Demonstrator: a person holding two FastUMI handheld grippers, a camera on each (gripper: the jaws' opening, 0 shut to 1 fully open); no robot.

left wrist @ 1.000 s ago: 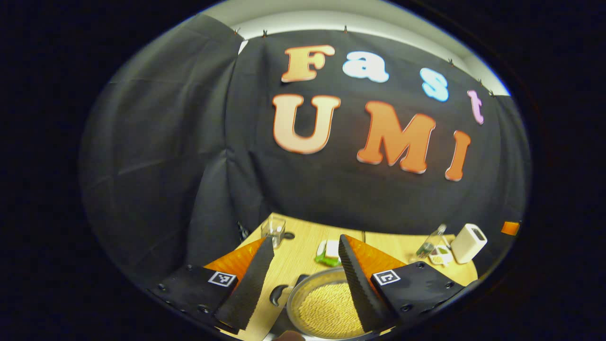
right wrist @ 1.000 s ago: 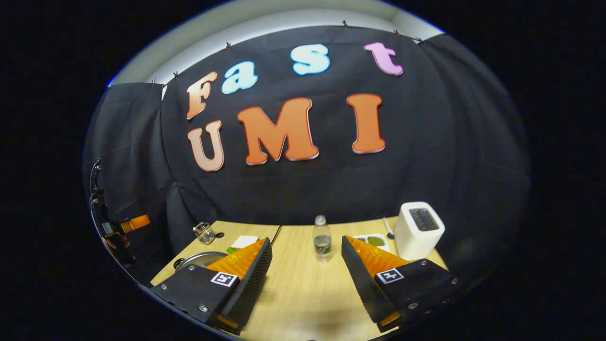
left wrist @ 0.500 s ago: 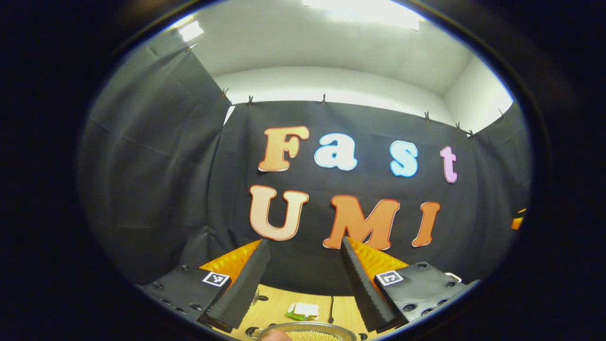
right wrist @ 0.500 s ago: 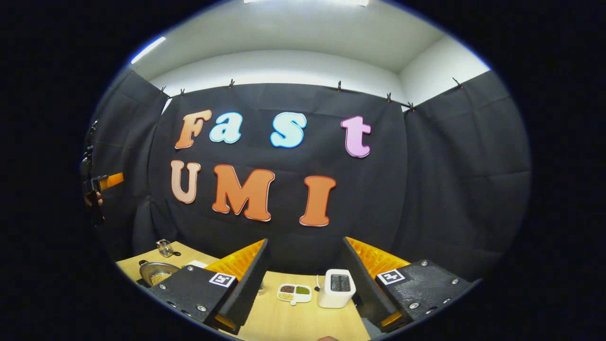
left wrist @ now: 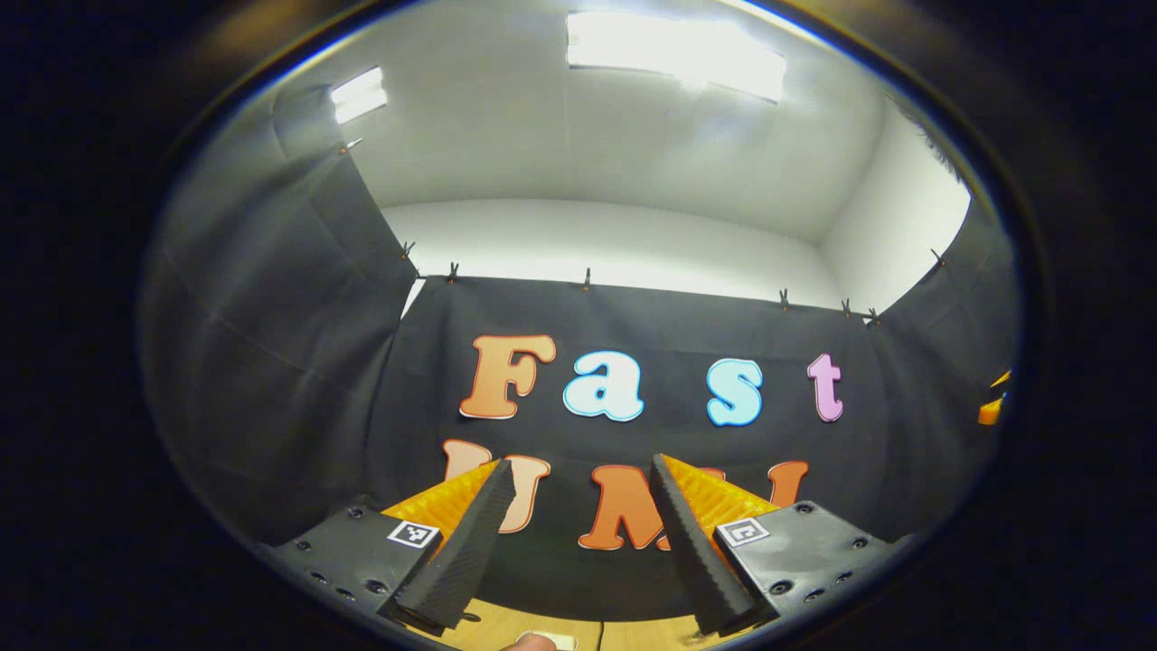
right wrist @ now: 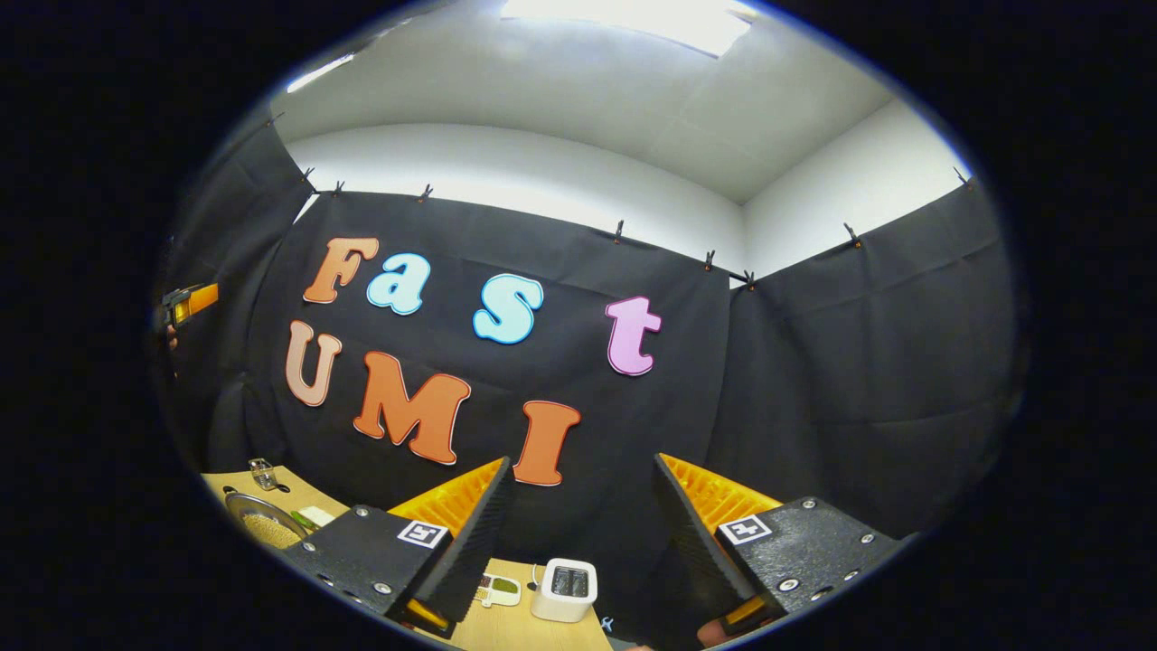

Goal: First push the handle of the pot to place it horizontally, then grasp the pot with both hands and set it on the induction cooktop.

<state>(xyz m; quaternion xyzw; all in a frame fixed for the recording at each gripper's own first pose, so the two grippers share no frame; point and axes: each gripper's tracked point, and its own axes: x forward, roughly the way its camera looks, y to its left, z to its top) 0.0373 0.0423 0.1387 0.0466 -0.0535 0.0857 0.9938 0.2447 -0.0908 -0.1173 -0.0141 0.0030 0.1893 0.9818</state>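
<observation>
The left gripper [left wrist: 578, 533] sits at the bottom centre of the left gripper view with its two fingers spread apart and nothing between them; it is released. The right gripper [right wrist: 578, 533] is in the same state at the bottom centre of the right gripper view, fingers wide and holding nothing. Both point upward toward the booth wall and the ceiling lights [left wrist: 673, 54], not toward the work.

The pot [right wrist: 262, 520] is at the lower left of the right gripper view, on the wooden table [right wrist: 533, 633], with pale grains inside it. I cannot tell how its handle lies. Near the bottom centre of that view stands a white toaster [right wrist: 565, 589], with a small divided dish [right wrist: 499, 592] just beside it on the left. The other gripper, with a hand behind it, shows small at the left edge [right wrist: 185, 306]. I cannot pick out the induction cooktop.

The risk I see: both grippers are far above the table and tilted away from it, so coming down again needs a new aim. A careless descent could hit the rim of the pot and spill the grains, or push the handle wrongly.

Compared with one second ago, both views have swung upward: then the table took up the lower part and the pot lay between the left fingers; now mostly wall and ceiling appear.
</observation>
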